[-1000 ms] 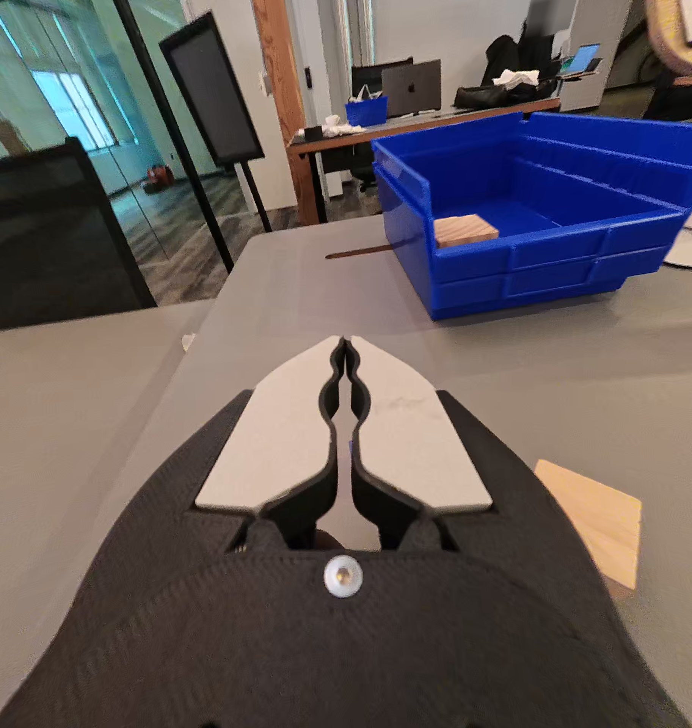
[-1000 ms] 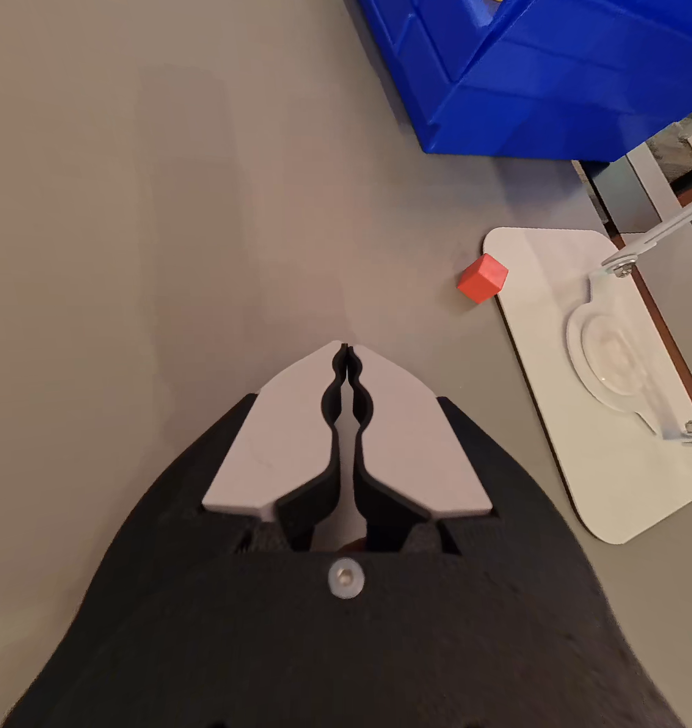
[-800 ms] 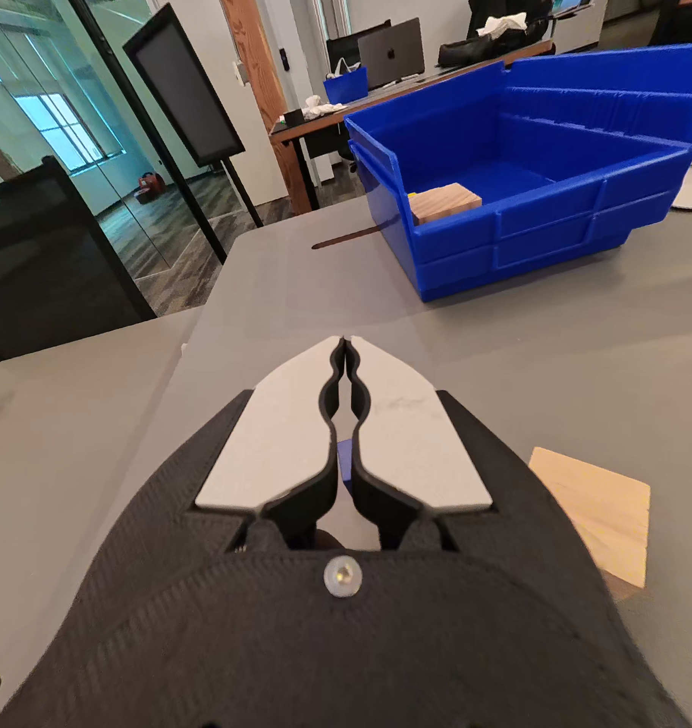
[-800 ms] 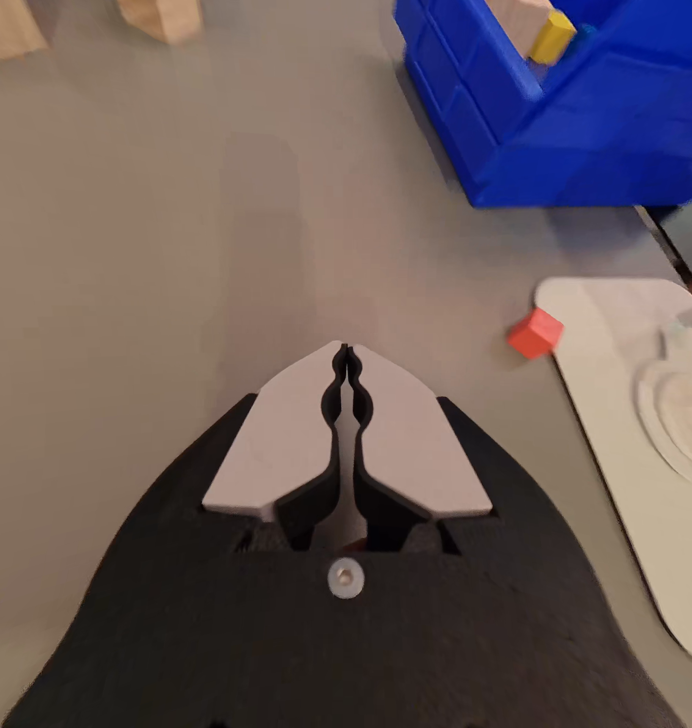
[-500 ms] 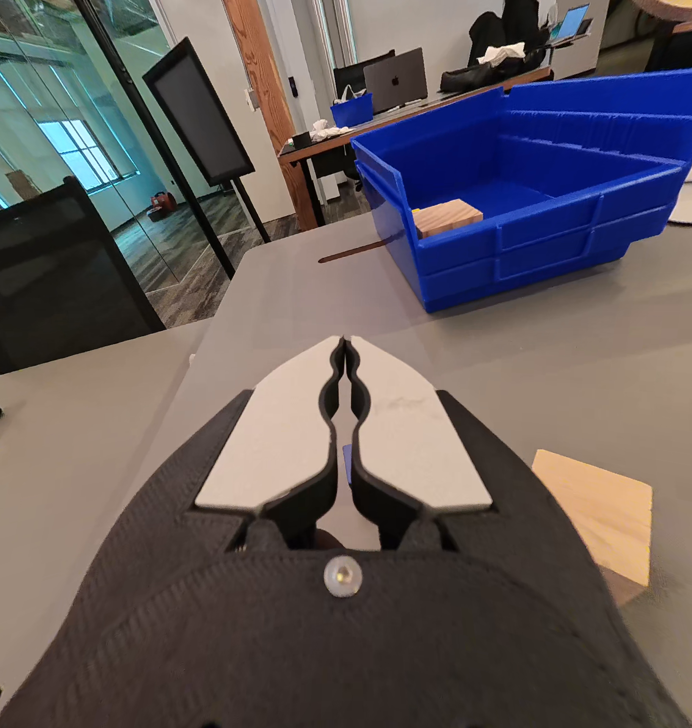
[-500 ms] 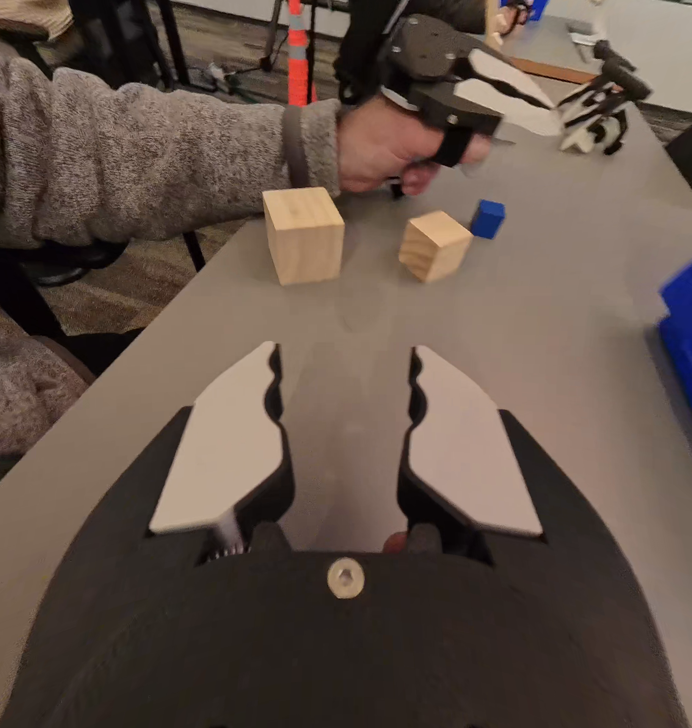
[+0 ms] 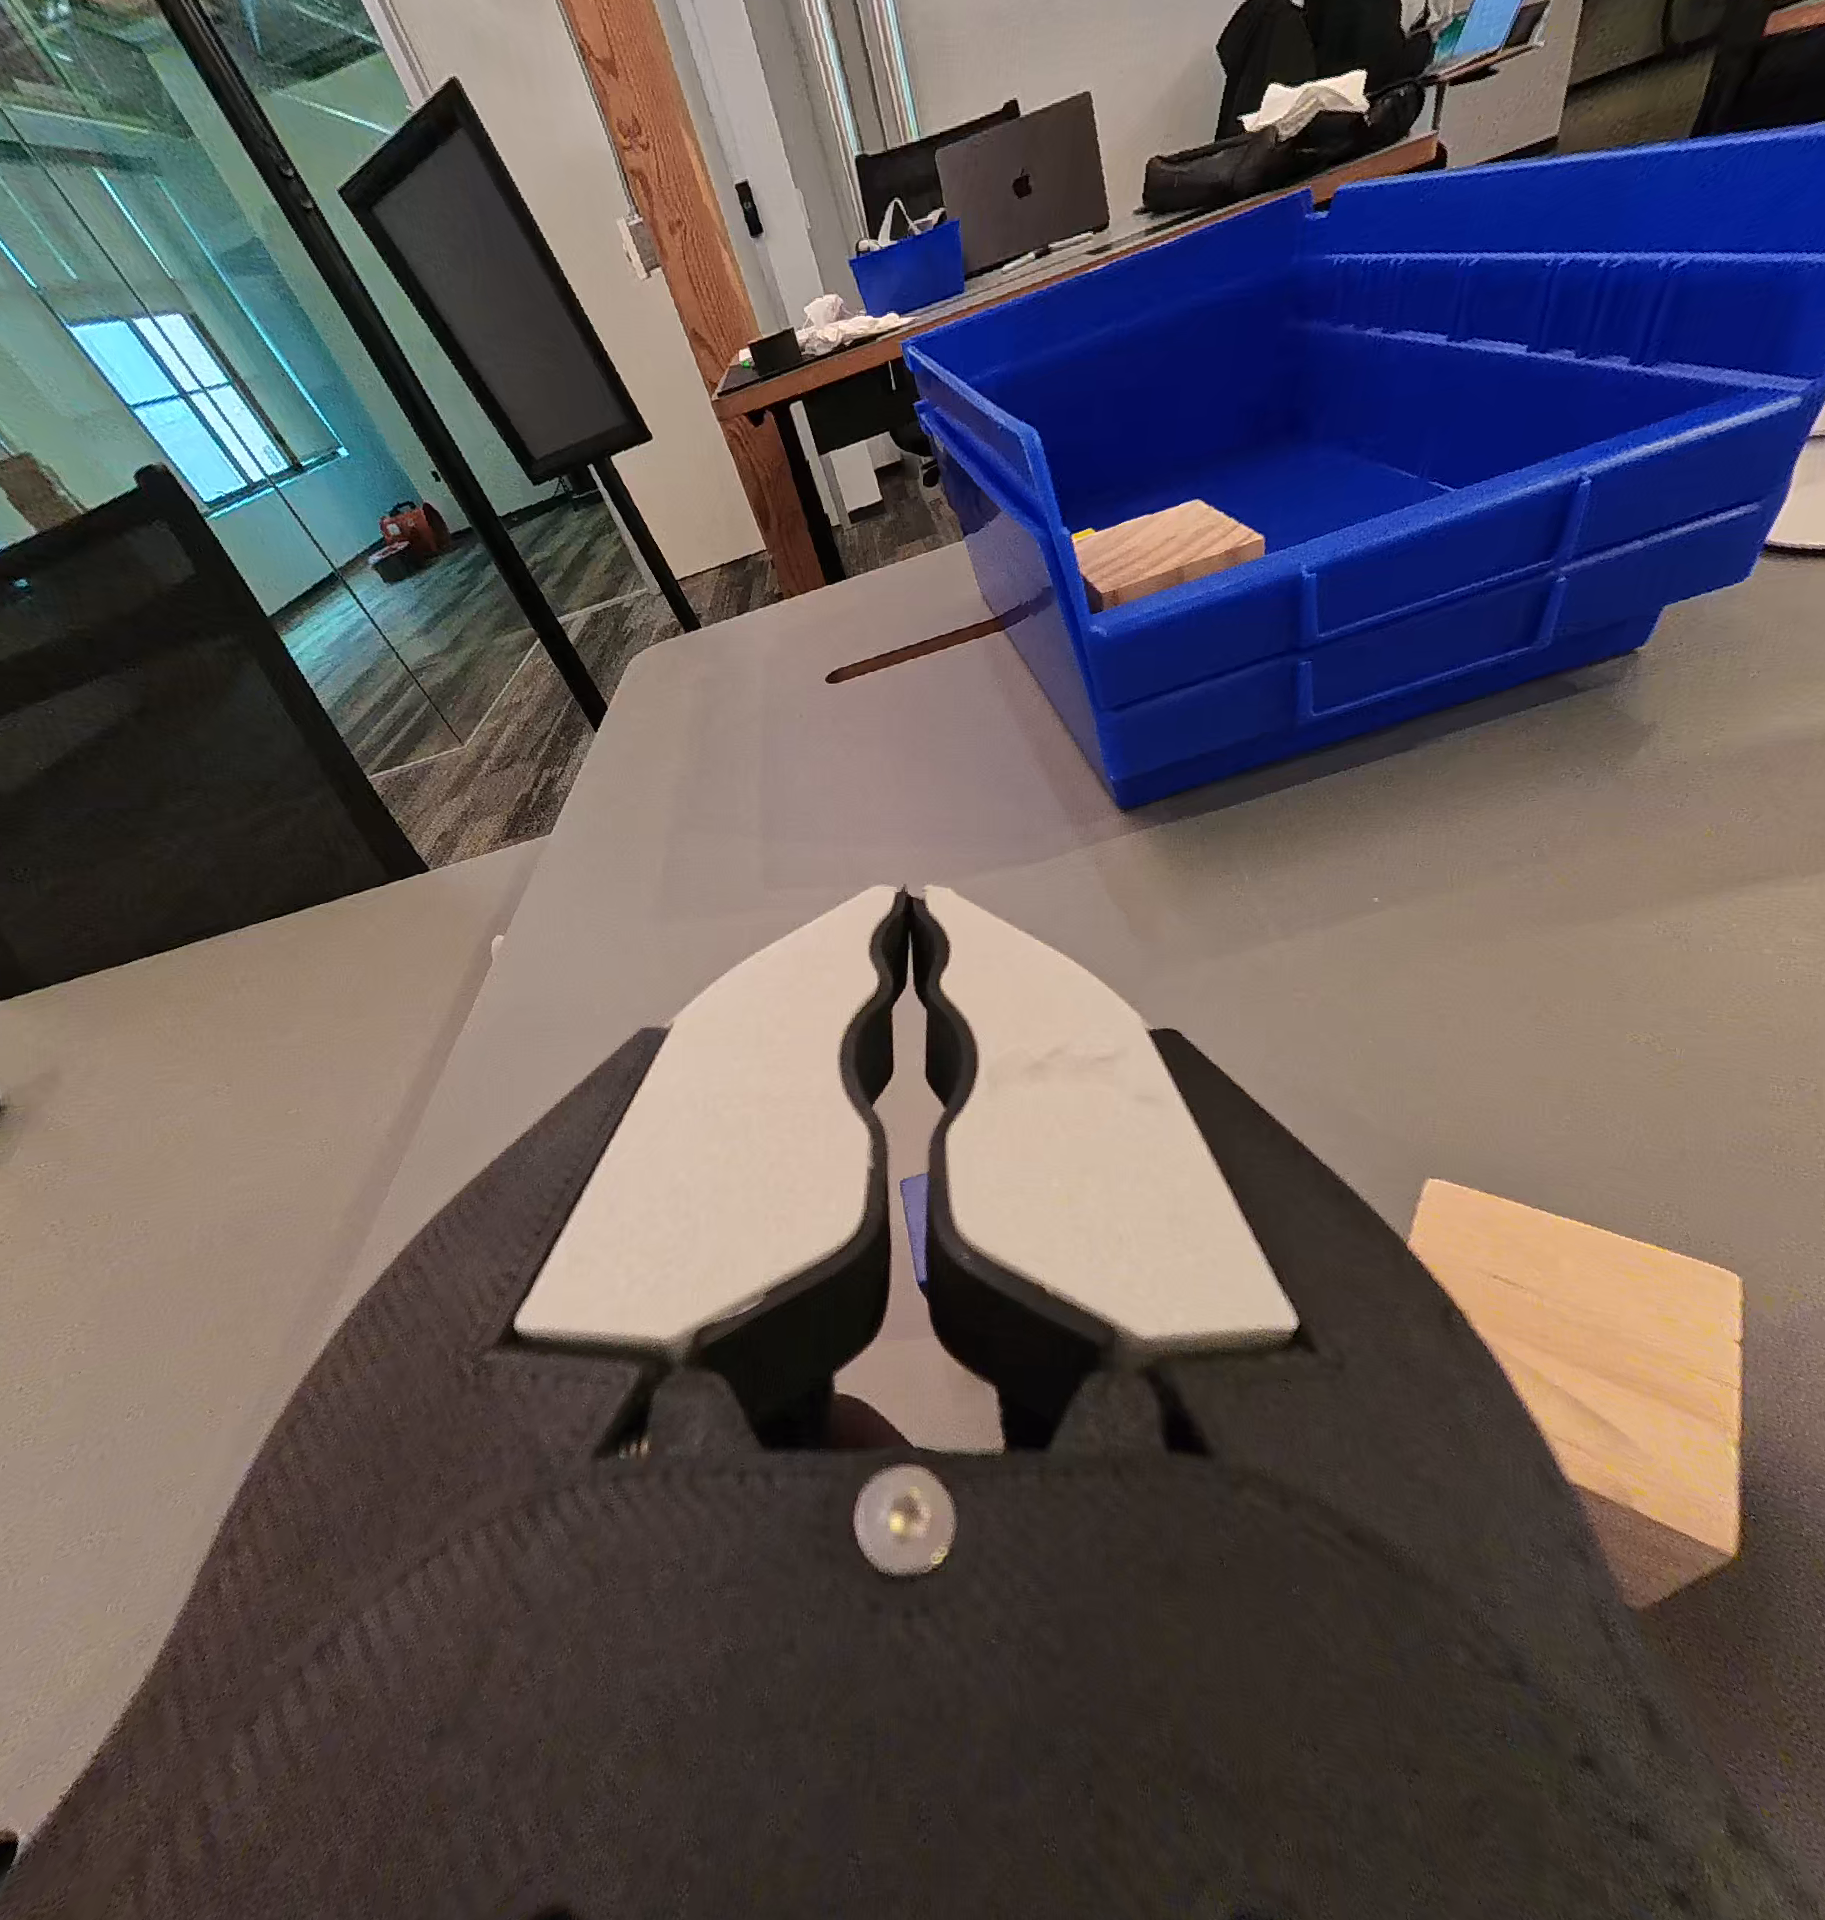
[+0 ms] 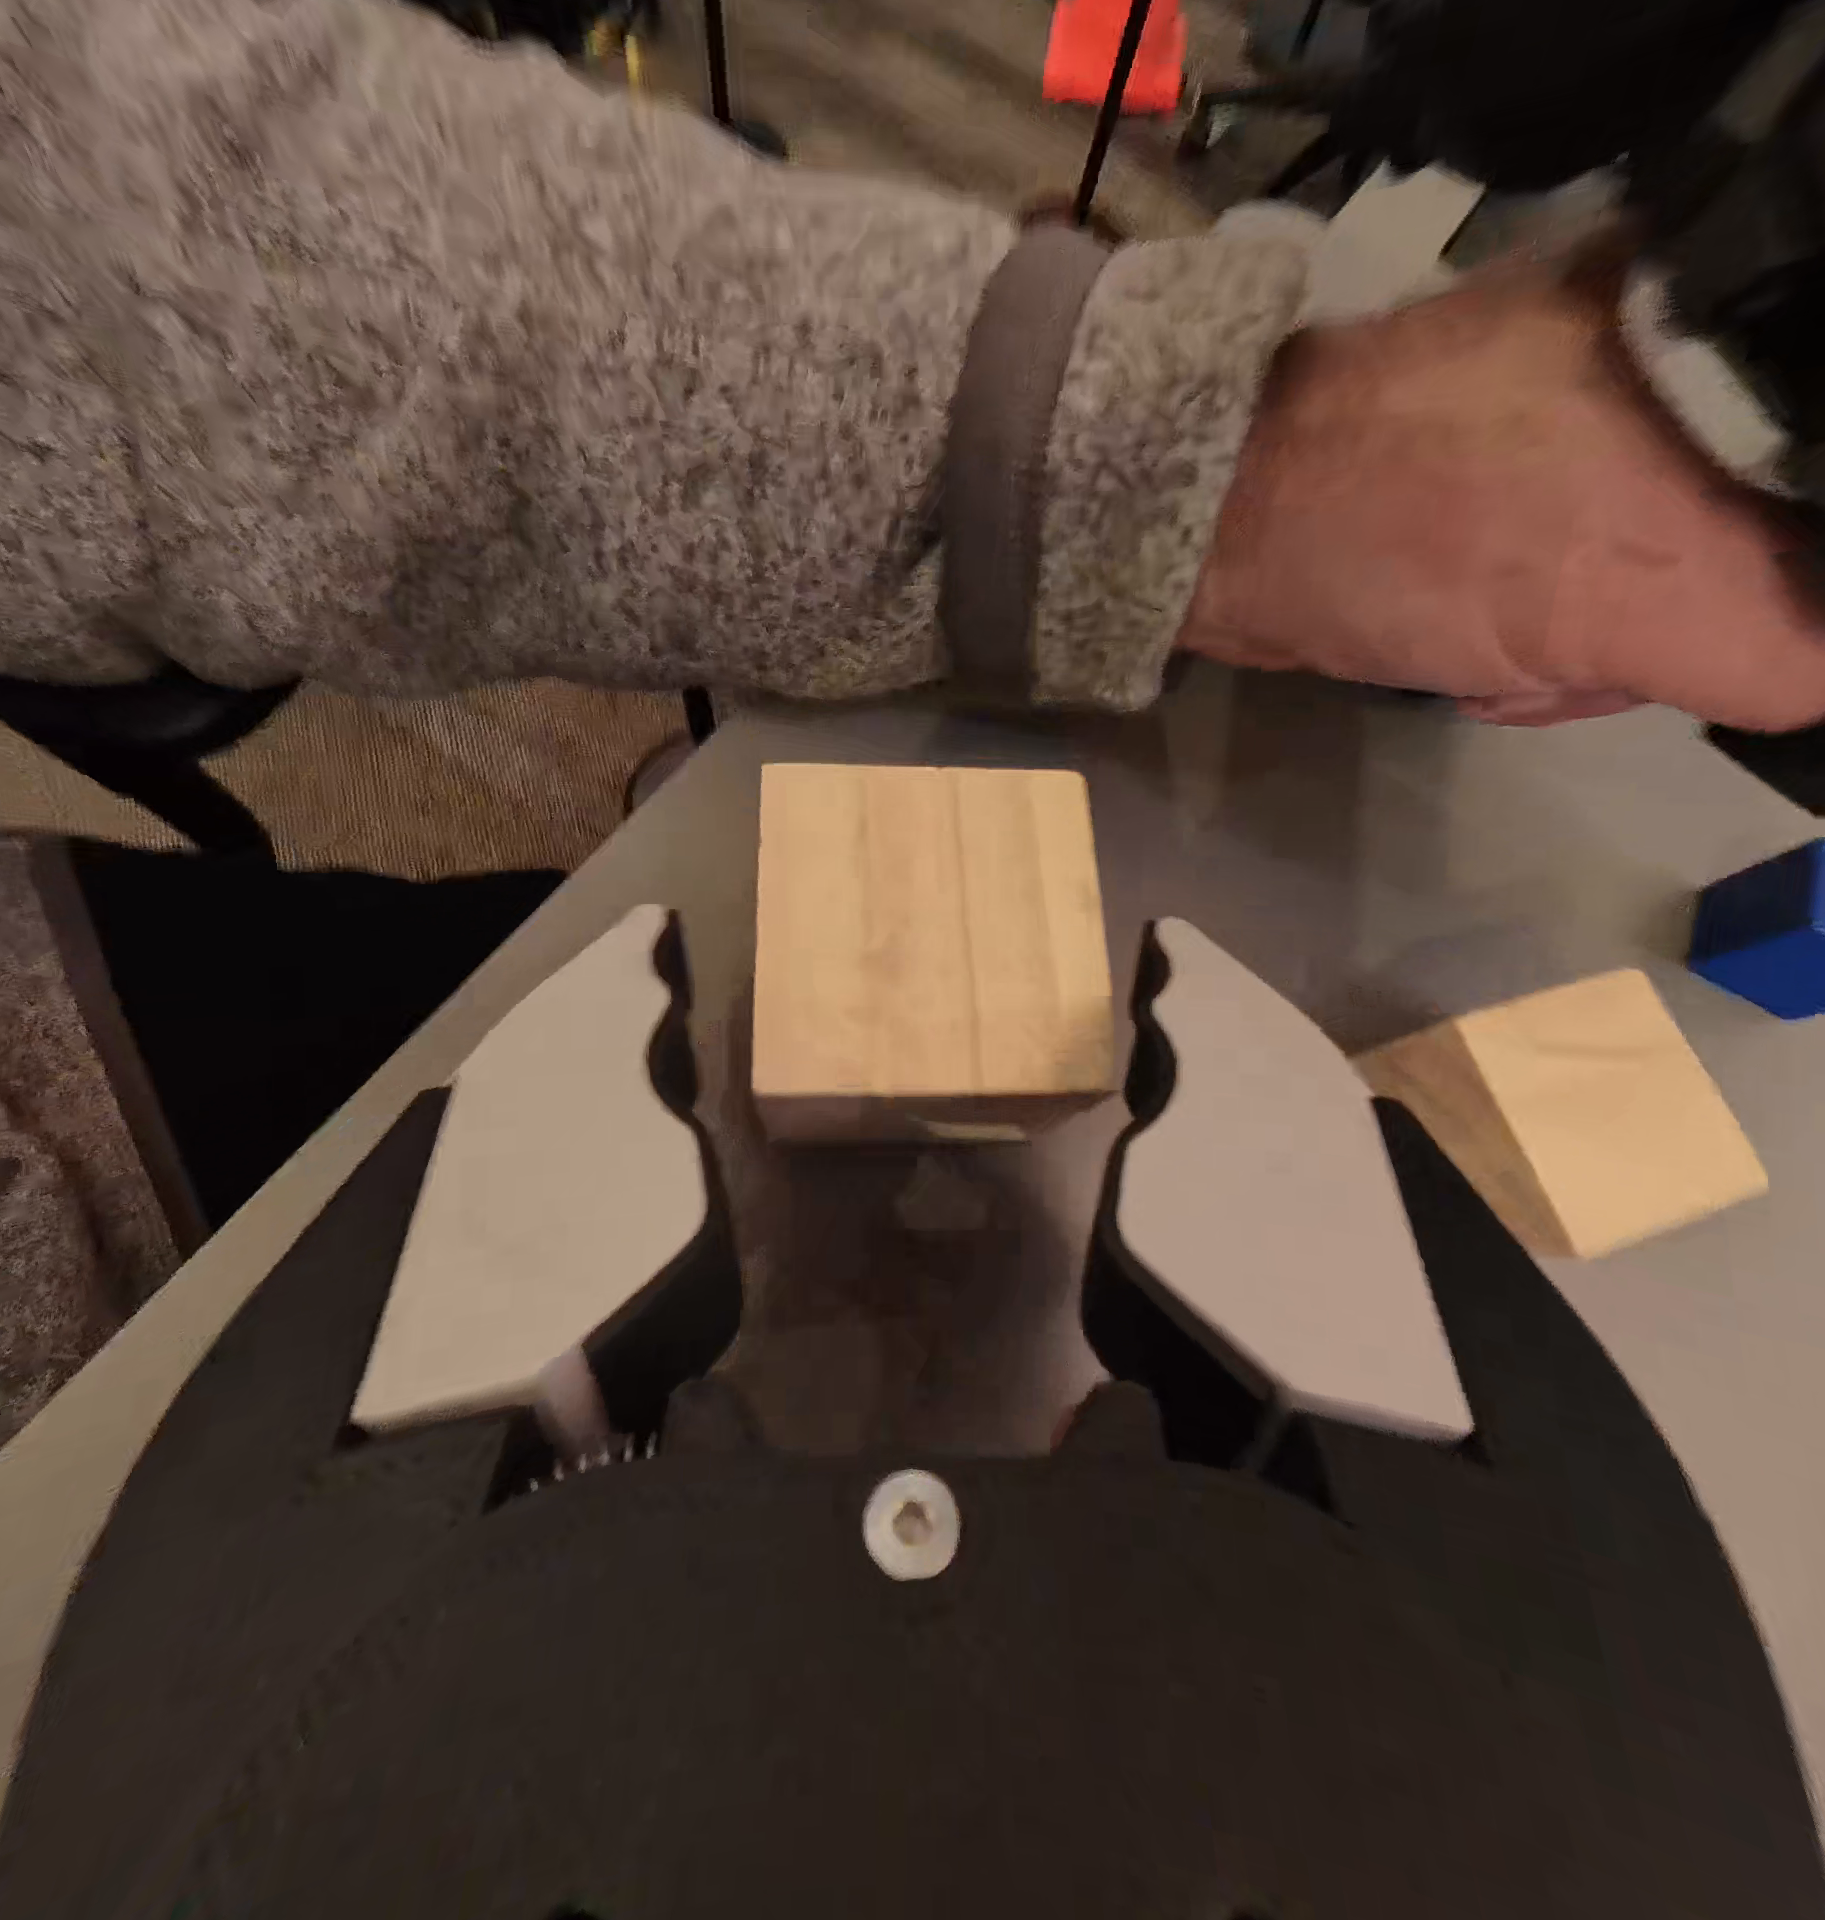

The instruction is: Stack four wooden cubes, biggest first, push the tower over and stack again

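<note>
No legible text, numbers or signs observed. One brand emblem noted on the lid of the laptop (image 7: 1022, 171), background desk.

Blue bin (image 7: 1427, 644) on grey table (image 7: 1407, 935), dark screen (image 7: 492, 291) beyond.

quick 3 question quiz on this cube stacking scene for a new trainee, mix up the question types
1. True or false: the right gripper is shut on the big wooden cube.
2. Multiple choice: the left gripper is A) open wide, B) shut and empty, C) holding a red cube.
3. Fill in: in the left wrist view, a wooden block lies inside the blue ____.

Key
1. False: its jaws stand open on either side of the cube, not yet touching it.
2. B. A small blue cube lies on the table near it, not in its grip.
3. bin
</note>
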A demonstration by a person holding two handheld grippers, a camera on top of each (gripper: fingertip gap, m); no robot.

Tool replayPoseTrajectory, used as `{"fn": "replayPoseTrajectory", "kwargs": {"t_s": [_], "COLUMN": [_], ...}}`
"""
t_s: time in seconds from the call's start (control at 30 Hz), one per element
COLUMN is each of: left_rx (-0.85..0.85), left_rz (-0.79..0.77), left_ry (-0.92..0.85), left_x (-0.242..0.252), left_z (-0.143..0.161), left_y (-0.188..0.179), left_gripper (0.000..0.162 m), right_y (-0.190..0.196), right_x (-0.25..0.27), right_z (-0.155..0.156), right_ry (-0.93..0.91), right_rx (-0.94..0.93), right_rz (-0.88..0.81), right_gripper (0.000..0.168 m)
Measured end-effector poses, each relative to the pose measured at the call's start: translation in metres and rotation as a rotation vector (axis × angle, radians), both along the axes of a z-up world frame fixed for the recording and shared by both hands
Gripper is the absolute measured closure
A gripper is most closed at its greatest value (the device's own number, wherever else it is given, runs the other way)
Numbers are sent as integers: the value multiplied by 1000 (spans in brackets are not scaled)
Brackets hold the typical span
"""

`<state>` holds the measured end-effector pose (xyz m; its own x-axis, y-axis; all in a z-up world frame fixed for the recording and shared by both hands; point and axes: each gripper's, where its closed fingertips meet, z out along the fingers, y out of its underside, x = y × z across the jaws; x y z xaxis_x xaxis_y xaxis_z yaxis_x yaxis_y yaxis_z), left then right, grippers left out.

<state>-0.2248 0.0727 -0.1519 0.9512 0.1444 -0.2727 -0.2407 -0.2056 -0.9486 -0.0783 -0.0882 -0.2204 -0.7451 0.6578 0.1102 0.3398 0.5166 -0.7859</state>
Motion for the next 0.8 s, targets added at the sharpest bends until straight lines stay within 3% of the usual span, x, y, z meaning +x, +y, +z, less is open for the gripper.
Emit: {"fn": "replayPoseTrajectory", "kwargs": {"t_s": [0.03, 0.17, 0.27, 0.43, 0.73, 0.8], "left_rx": [1, 9, 9, -2, -18, -29], "left_rz": [-2, -3, -4, -12, -60, -97], "left_ry": [0, 0, -1, 16, 32, -7], "left_x": [0, -1, -1, 2, 9, 13], "left_z": [0, 1, 1, 0, -2, -4], "left_y": [0, -1, -1, 0, 0, 0], "left_gripper": [162, 162, 162, 162, 162, 151], "right_y": [-3, -10, 7, 73, 202, 215], "right_x": [-2, 4, 19, 67, 183, 200], "right_z": [-3, 1, 15, 33, 28, 28], "right_ry": [0, 15, 37, 57, 31, 40], "right_rx": [23, 40, 11, -27, -43, -29], "right_rz": [16, 39, -7, -150, -471, -511], "right_gripper": [97, 97, 98, 98, 98, 98]}}
